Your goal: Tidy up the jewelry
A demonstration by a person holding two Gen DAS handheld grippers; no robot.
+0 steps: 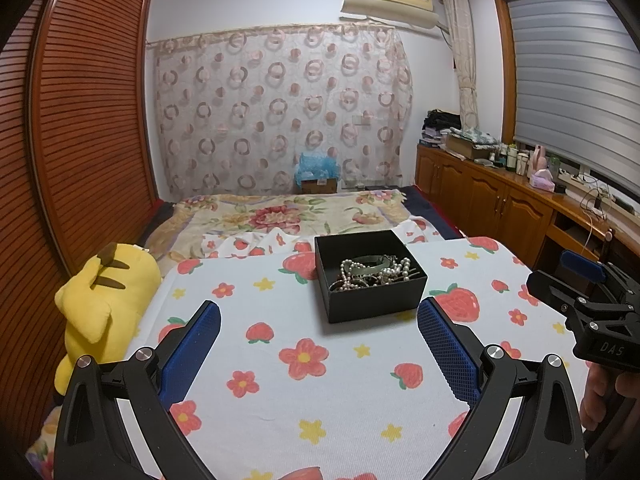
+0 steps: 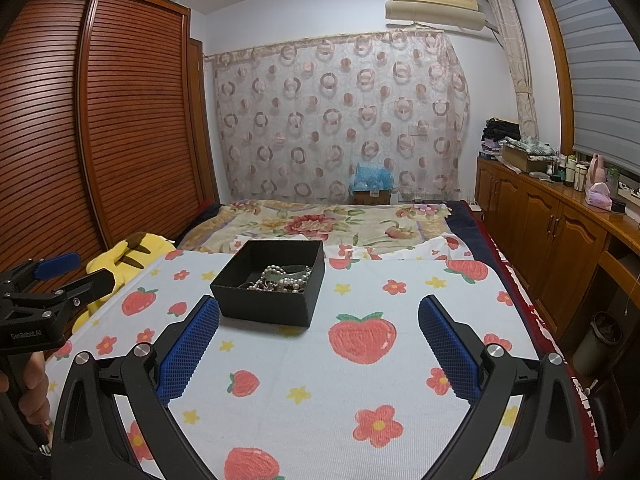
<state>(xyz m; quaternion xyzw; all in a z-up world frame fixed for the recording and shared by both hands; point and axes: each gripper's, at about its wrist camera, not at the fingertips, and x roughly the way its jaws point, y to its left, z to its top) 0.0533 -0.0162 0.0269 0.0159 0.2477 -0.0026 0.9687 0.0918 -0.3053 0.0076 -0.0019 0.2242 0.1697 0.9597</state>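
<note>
Two open tools hover over a strawberry-print bed, a jewelry box between them.

The left tool [image 1: 319, 328], marked "GenRobot.AI", has its blue pads wide apart, holding nothing. The black box [image 1: 370, 276] sits on the bed cover [image 1: 320, 392], corner toward the left wrist camera, tangled pearl strands [image 1: 376, 274] inside. The right tool [image 2: 319, 326], marked "DAS", is likewise spread and empty.

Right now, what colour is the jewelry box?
Black, the box inside and out; clearest in the left wrist view.
</note>
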